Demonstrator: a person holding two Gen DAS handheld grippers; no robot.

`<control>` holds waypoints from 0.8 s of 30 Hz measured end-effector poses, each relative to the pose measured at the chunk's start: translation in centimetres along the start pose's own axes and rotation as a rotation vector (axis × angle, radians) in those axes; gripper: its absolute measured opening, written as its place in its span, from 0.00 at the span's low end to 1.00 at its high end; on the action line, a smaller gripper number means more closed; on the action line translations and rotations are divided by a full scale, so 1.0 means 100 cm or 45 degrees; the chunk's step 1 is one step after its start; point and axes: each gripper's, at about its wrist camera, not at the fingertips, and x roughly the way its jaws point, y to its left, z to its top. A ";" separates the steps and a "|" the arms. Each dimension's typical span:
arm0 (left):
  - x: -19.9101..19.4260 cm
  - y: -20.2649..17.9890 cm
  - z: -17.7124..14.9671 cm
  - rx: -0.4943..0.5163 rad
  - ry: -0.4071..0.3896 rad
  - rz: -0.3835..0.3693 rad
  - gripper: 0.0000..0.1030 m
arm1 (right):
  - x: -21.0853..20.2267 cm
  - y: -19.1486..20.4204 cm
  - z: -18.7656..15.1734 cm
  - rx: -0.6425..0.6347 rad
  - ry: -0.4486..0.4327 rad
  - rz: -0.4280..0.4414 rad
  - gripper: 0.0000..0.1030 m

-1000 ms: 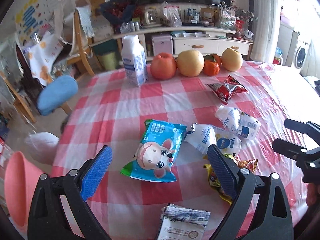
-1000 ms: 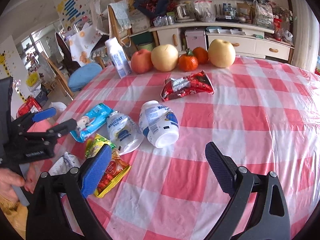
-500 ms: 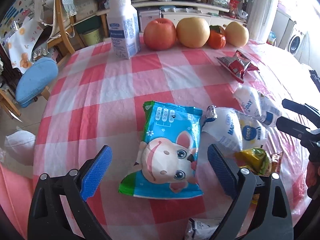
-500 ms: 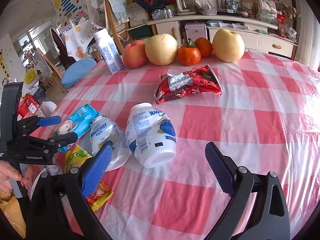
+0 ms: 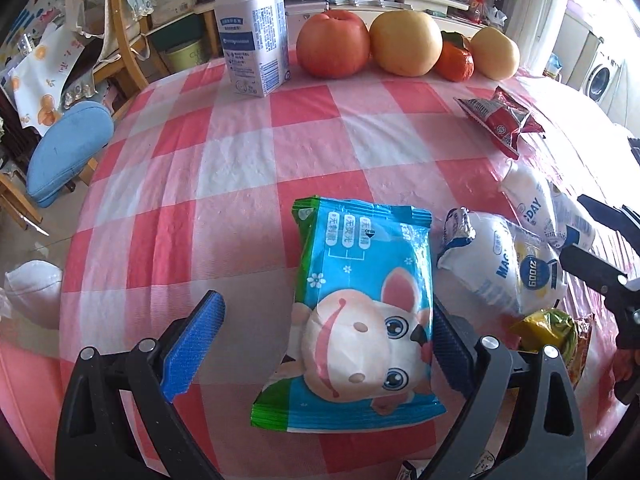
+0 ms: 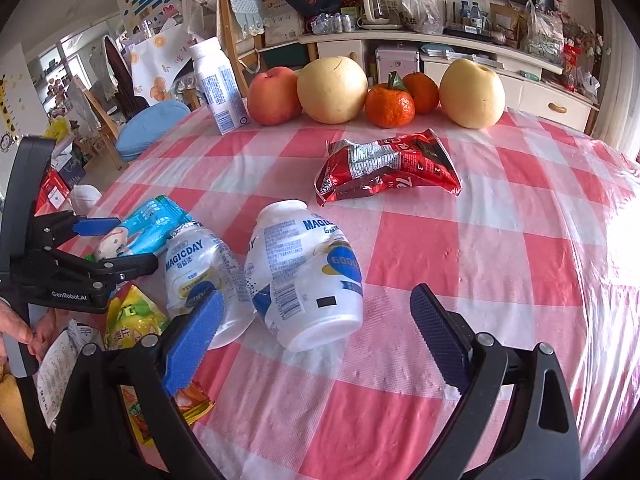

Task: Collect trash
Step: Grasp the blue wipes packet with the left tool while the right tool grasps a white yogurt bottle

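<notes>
Trash wrapper point(image 5: 360, 316) lies flat on the checked desk point(image 5: 240, 168) as we straddle it with our wide-open left gripper point(image 5: 324, 344), our right gripper point(image 6: 316, 332) gaping over a toppled bottle point(image 6: 304, 276)

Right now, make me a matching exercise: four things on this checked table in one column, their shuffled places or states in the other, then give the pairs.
1. blue wipes pack
2. red snack wrapper
3. upright white bottle
4. larger crushed bottle

a. stands beside the red apple
b. lies between the open left gripper fingers
c. lies crumpled in front of the fruit
d. lies on its side ahead of the open right gripper

Pairs: 1-b, 2-c, 3-a, 4-d
</notes>
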 end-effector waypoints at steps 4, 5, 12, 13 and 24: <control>0.001 -0.001 0.001 -0.004 -0.005 -0.012 0.92 | 0.001 0.001 0.001 0.001 -0.004 0.014 0.78; 0.001 -0.001 0.001 -0.005 -0.006 -0.018 0.90 | 0.001 0.001 0.001 0.002 -0.001 0.019 0.77; -0.002 -0.006 0.003 -0.004 -0.022 -0.043 0.79 | 0.000 0.004 0.000 -0.023 -0.010 0.044 0.64; -0.002 -0.006 0.003 -0.001 -0.024 -0.045 0.78 | -0.001 0.004 0.001 -0.029 -0.012 0.048 0.61; -0.006 0.001 0.002 -0.053 -0.062 -0.062 0.51 | -0.003 0.006 -0.001 -0.044 -0.025 0.043 0.56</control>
